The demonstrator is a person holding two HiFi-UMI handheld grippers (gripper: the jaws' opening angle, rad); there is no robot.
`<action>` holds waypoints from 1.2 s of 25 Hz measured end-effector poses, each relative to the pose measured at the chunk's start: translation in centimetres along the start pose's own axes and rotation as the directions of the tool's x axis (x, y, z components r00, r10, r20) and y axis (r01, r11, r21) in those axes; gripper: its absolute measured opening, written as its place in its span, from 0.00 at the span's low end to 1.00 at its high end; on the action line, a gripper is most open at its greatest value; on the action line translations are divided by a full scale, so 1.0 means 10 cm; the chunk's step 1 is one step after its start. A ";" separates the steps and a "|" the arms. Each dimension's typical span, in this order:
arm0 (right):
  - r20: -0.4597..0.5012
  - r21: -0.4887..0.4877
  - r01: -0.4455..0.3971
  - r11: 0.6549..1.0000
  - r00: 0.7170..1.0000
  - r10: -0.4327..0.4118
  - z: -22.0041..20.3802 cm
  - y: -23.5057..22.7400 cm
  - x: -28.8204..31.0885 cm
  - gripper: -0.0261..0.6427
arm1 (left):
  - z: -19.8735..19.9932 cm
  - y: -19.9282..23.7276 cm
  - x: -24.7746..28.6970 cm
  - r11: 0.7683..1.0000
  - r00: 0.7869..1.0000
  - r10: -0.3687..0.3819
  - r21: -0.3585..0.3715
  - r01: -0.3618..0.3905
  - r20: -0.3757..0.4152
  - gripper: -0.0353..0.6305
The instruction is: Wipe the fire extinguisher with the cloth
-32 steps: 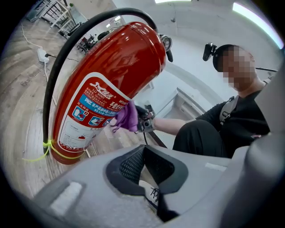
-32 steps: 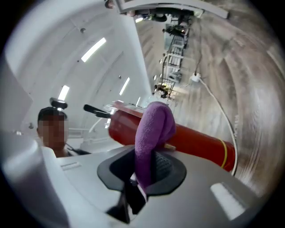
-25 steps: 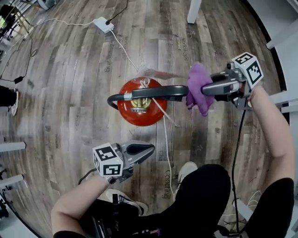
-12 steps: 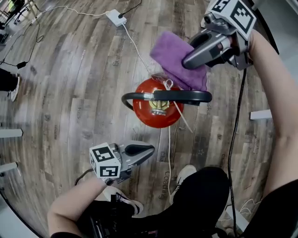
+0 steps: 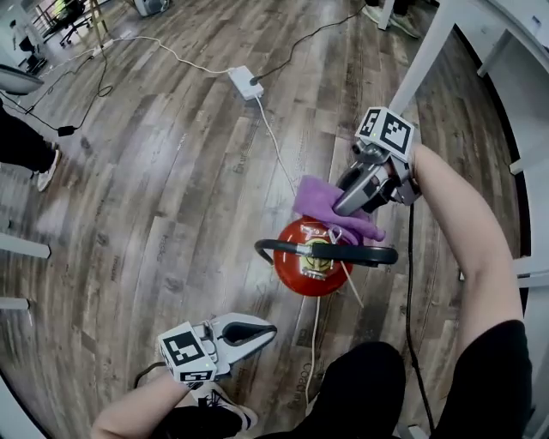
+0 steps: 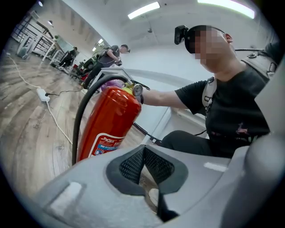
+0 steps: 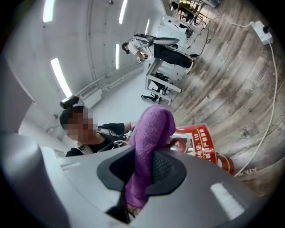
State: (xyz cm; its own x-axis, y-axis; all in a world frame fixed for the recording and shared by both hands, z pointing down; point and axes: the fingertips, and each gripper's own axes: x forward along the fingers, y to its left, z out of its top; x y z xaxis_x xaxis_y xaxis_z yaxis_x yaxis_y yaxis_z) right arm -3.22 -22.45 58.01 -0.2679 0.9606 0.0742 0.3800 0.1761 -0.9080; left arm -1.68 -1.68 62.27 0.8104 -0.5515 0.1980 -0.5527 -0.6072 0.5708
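Wood-plank floor point(image 5: 171, 171) bears glossy red extinguisher point(image 5: 293, 276); right tool point(image 5: 342, 207) pinches fuzzy purple cloth point(image 5: 316, 198), left tool point(image 5: 268, 330) closed.

Light: bright, even, from ceiling strips point(image 6: 143, 10) (overexposed in both gripper views).
Shadows: soft, faint on the floor point(image 5: 171, 214).
Distortion: strong fisheye, dark rounded corners.
Focus: nearest foreground soft.

The head view looks from high up, steeply down at the wood floor point(image 5: 171, 197). The fire extinguisher point(image 5: 313, 266) is just off the middle, at 5 o'clock. The left gripper view sits low and close and sees its red side at 9 o'clock. The right gripper view peers past the purple cloth point(image 7: 149, 147) and sees the extinguisher very near, at 4 o'clock. All three views share it.
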 end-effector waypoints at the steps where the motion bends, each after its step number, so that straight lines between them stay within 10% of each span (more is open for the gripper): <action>1: 0.040 -0.010 -0.028 1.000 0.999 0.028 0.01 -0.04 -0.03 0.14 | -0.01 0.03 -0.03 1.000 1.000 0.017 -0.010 -0.017 0.002 0.05; 9: 0.113 0.122 -0.036 0.992 0.993 0.022 -0.46 -0.91 0.02 0.13 | -0.11 0.12 -0.09 0.994 0.997 0.075 -0.084 -0.074 0.003 0.05; 16: 0.138 0.248 0.130 0.960 0.976 -0.168 -0.98 -1.98 0.17 0.13 | -0.13 0.16 -0.08 0.986 0.993 0.114 -0.123 -0.112 0.009 0.05; 25: 0.022 0.355 0.556 0.752 0.799 -0.601 -1.62 -3.06 0.15 0.13 | -0.14 0.13 0.01 0.983 0.991 0.132 -0.126 -0.131 0.002 0.05; 30: 0.149 0.303 0.476 0.826 0.832 -0.534 -1.45 -2.61 0.09 0.13 | -0.06 0.07 0.07 0.989 0.993 0.117 -0.096 -0.115 0.015 0.05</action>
State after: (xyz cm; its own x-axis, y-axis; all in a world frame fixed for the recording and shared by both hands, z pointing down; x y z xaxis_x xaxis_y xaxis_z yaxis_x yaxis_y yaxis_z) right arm -0.58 -23.08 87.75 -0.5577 0.6734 0.4854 -0.0817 0.5373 -0.8394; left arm -1.31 -2.12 63.30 0.7373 -0.6272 0.2510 -0.6208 -0.4824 0.6180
